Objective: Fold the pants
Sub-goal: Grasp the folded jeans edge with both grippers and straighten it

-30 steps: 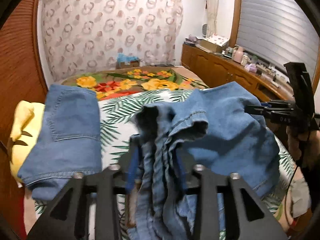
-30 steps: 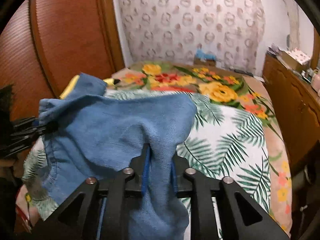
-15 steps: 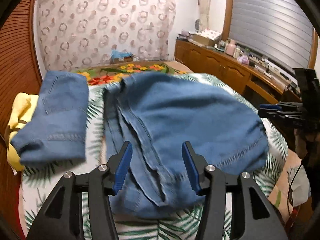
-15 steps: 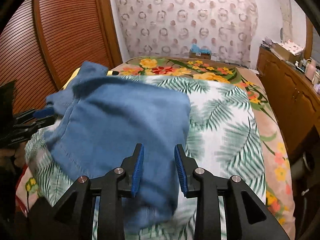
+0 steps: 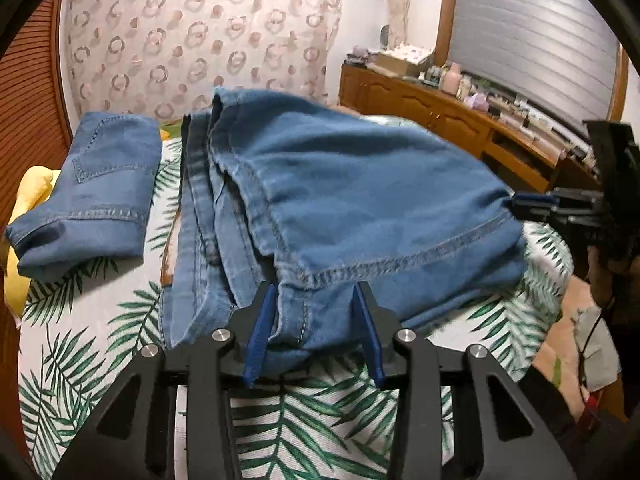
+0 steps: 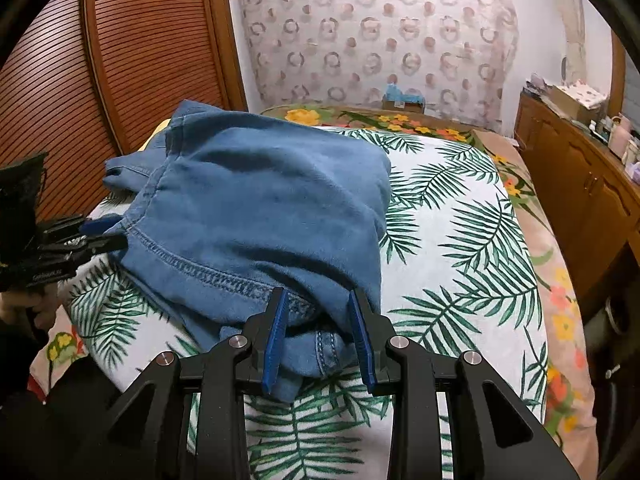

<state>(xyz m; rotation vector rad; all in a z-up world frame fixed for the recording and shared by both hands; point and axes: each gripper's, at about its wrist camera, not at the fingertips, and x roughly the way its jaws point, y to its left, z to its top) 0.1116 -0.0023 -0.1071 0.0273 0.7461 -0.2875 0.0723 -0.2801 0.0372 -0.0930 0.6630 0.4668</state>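
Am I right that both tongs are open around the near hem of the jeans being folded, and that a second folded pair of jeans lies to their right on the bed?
Nearly. Both the left tongs and right tongs are open around the jeans' near hem, but the second folded pair lies to their left, not right, on the bed, as the left wrist view shows.

The folded pants (image 5: 352, 200) hid the middle of the bed (image 5: 100, 360) beneath them. A yellow item (image 5: 30, 196) lay mostly concealed under the second denim piece (image 5: 100, 184) at far left. In the right wrist view, the left claw (image 6: 108, 236) was cut off by the left edge. Small items on the sideboard (image 5: 440, 100) were too small to identify.
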